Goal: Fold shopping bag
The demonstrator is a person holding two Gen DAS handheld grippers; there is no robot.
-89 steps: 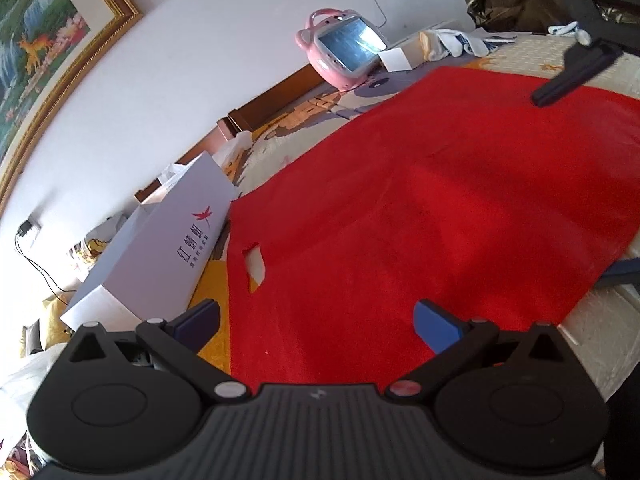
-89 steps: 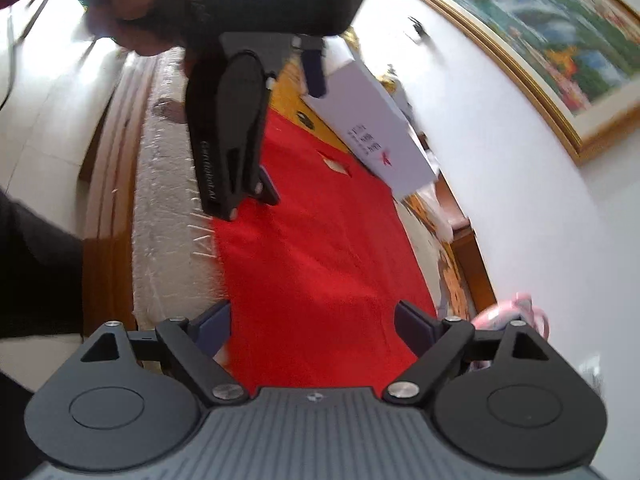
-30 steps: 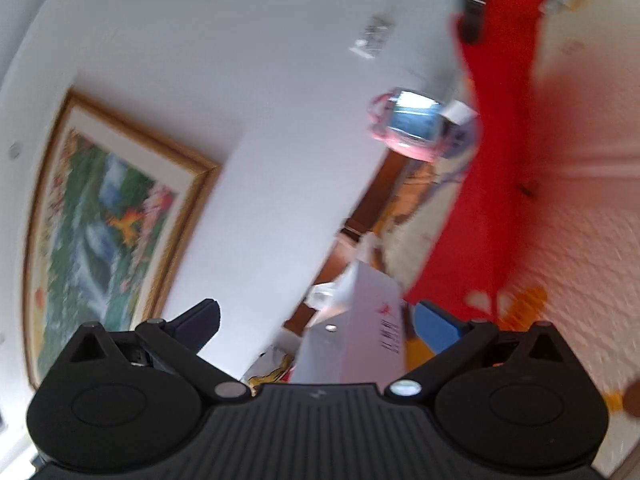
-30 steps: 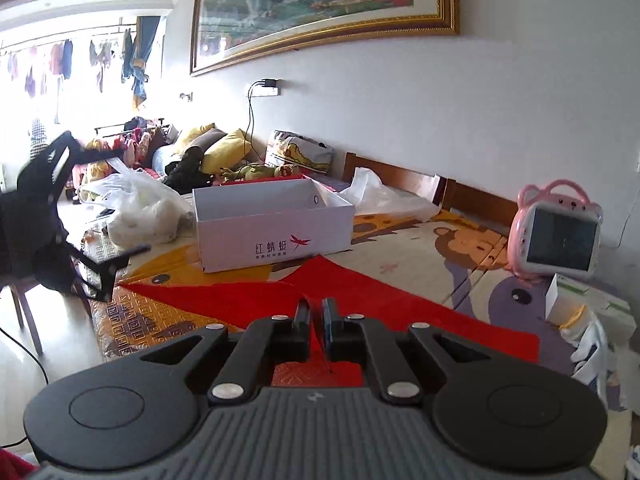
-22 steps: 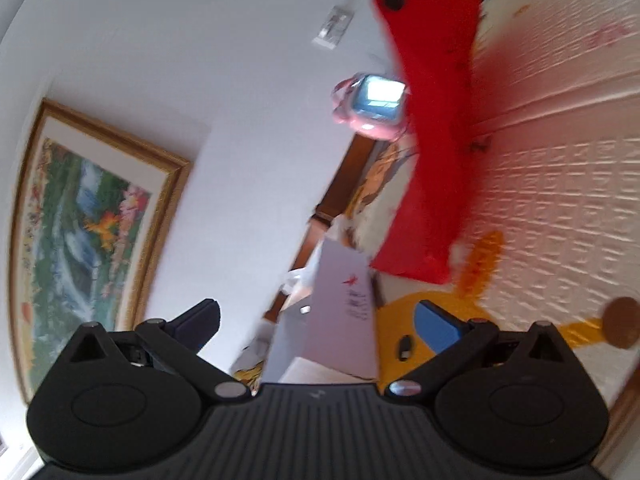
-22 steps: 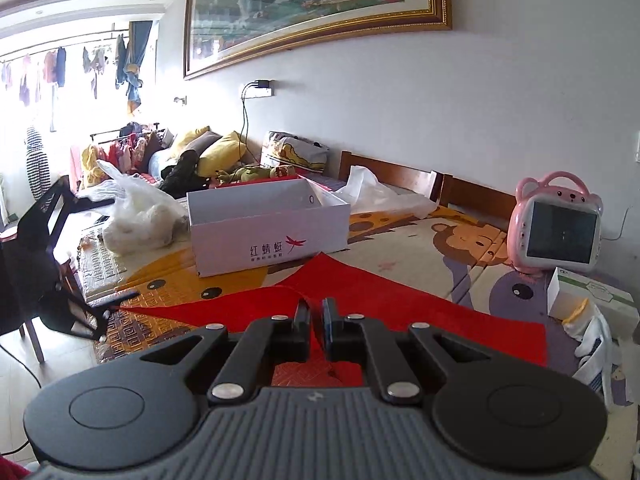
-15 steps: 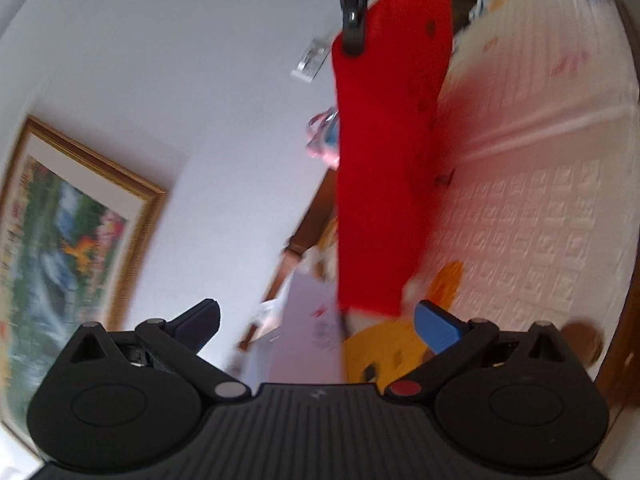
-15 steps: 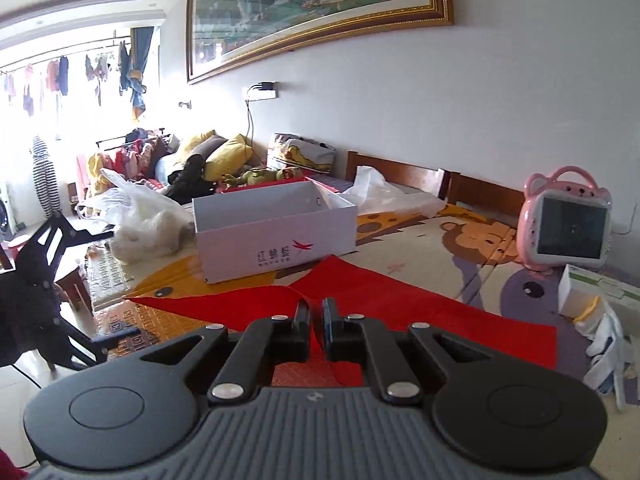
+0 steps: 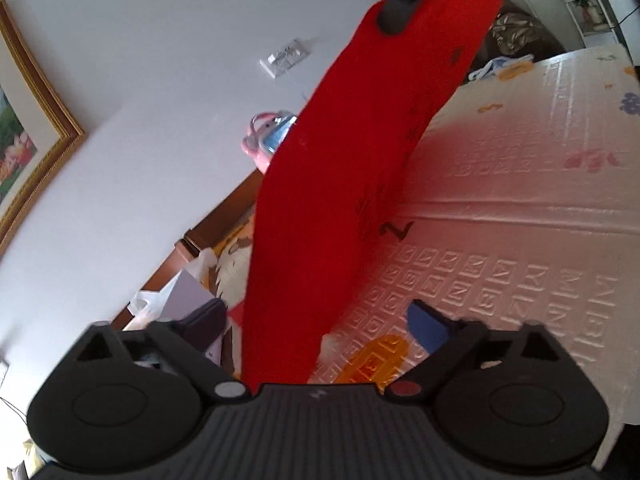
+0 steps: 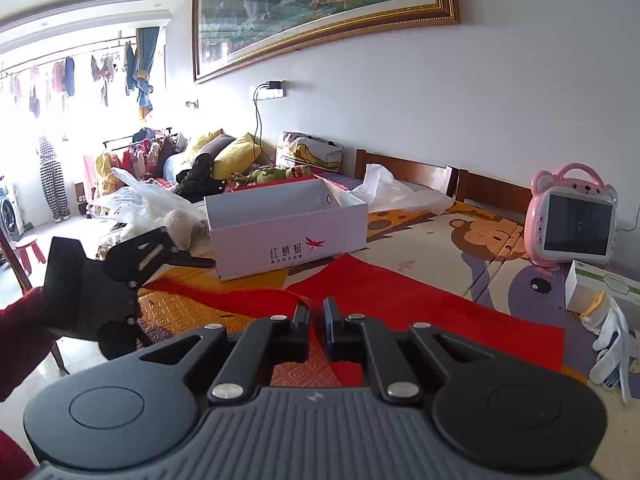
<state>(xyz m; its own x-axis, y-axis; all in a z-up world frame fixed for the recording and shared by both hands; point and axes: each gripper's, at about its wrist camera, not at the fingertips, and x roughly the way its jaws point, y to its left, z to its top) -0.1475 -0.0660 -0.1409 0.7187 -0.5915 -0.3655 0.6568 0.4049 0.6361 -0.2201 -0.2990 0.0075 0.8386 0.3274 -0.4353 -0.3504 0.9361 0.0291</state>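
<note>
Red non-woven fabric shopping bag (image 9: pixel 352 168) hangs stretched in the air above the white embossed foam mat (image 9: pixel 520 240), running from the upper edge of the left wrist view down to the bottom between the fingers of the left gripper (image 9: pixel 316 320). That black two-finger gripper with blue pads has its jaws closing; the lower end of the bag lies between them, but the pads do not press on it, and a clear gap shows on each side. At the top, a dark finger of the right gripper (image 9: pixel 404 4) is clamped on the bag's upper corner.

From the right wrist view, the right gripper (image 10: pixel 316 316) has its jaws nearly together, with a thin edge of the red bag (image 10: pixel 400 300) pinched between the pads; the rest of the bag spreads forward over the cartoon-printed play mat (image 10: pixel 460 248). The left gripper (image 10: pixel 132 268) shows at the left, held by a hand in a dark red sleeve (image 10: pixel 20 328). Behind the bag stands an open white cardboard box (image 10: pixel 286 232), and a pink toy tablet with ears (image 10: pixel 574 220) sits to the right near the wall
</note>
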